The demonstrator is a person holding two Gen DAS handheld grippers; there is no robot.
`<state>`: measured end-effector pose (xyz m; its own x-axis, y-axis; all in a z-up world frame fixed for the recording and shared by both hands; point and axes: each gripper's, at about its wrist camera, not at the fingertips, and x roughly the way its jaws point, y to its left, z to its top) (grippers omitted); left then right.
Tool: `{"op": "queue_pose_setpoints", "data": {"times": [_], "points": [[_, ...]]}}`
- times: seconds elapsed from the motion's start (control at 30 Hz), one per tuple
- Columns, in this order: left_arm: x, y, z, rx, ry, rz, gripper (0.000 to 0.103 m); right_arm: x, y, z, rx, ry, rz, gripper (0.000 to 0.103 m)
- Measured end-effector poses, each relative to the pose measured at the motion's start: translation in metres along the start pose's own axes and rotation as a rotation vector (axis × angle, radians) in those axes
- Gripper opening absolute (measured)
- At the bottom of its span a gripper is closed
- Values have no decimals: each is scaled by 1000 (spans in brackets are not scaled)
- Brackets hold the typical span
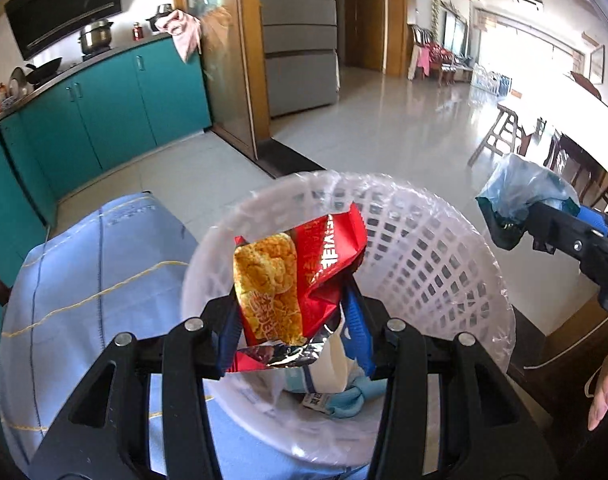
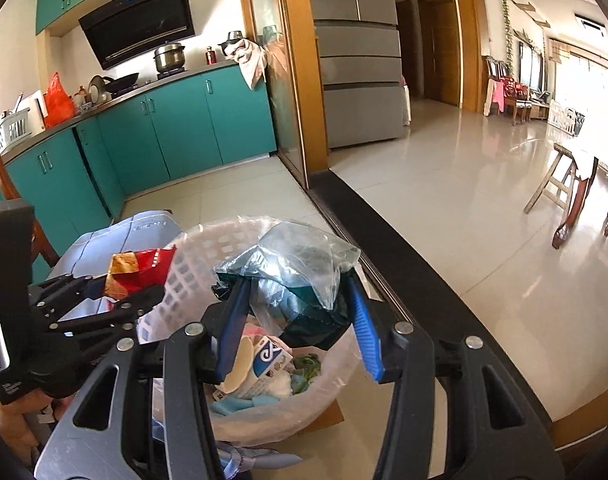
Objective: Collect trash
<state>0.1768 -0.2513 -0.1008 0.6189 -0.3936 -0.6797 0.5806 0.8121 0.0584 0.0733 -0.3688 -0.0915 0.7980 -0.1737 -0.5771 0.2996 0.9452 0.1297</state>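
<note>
A white lattice trash basket point(image 1: 423, 248) lined with clear plastic stands below both grippers; it also shows in the right wrist view point(image 2: 184, 280). My left gripper point(image 1: 292, 312) is shut on a red and yellow snack wrapper point(image 1: 288, 276) and holds it over the basket. My right gripper point(image 2: 300, 300) is shut on a crumpled clear and dark green plastic bag point(image 2: 296, 272) above the basket's right side. A paper cup point(image 2: 240, 364), a small carton and blue scraps lie inside the basket.
A light blue cloth point(image 1: 96, 280) covers the surface left of the basket. Teal kitchen cabinets point(image 2: 176, 128) run along the left. A dark door threshold point(image 2: 403, 256) crosses the tiled floor. A wooden stool point(image 2: 559, 176) and table stand far right.
</note>
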Motion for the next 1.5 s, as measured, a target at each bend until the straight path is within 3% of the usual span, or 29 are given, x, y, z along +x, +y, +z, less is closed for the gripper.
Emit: {"op": "queue_pose_setpoints", "data": {"times": [0.17,0.23,0.3,0.4,0.67,0.93,1.03,1.1,1.2,1.5], "points": [[9,-11,2,21,19,-19,55,7,-4,-1,8,9,-1,50],[13,-12,1,25,24,-39,74,9,-5,1,10,12,-1,50],[13,-12,1,21,26,-41,86,14,-3,4,15,16,0,50],[12,-9,1,18,25,-23,91,17,-2,4,16,22,5,50],[-15,22,-4,-37,-4,68,93,23,5,0,2,40,34,50],[-70,66,-21,-141,-62,174,96,39,36,2,-54,75,65,50],[-92,77,-27,-152,-95,205,98,55,47,-2,-83,150,42,62],[-104,85,-31,-162,-110,223,99,58,53,-5,-90,163,8,83],[-117,97,-37,-190,-126,243,100,49,59,-8,-78,140,-1,92],[-155,120,-59,-238,-147,319,100,5,70,-8,-36,64,10,98]]}}
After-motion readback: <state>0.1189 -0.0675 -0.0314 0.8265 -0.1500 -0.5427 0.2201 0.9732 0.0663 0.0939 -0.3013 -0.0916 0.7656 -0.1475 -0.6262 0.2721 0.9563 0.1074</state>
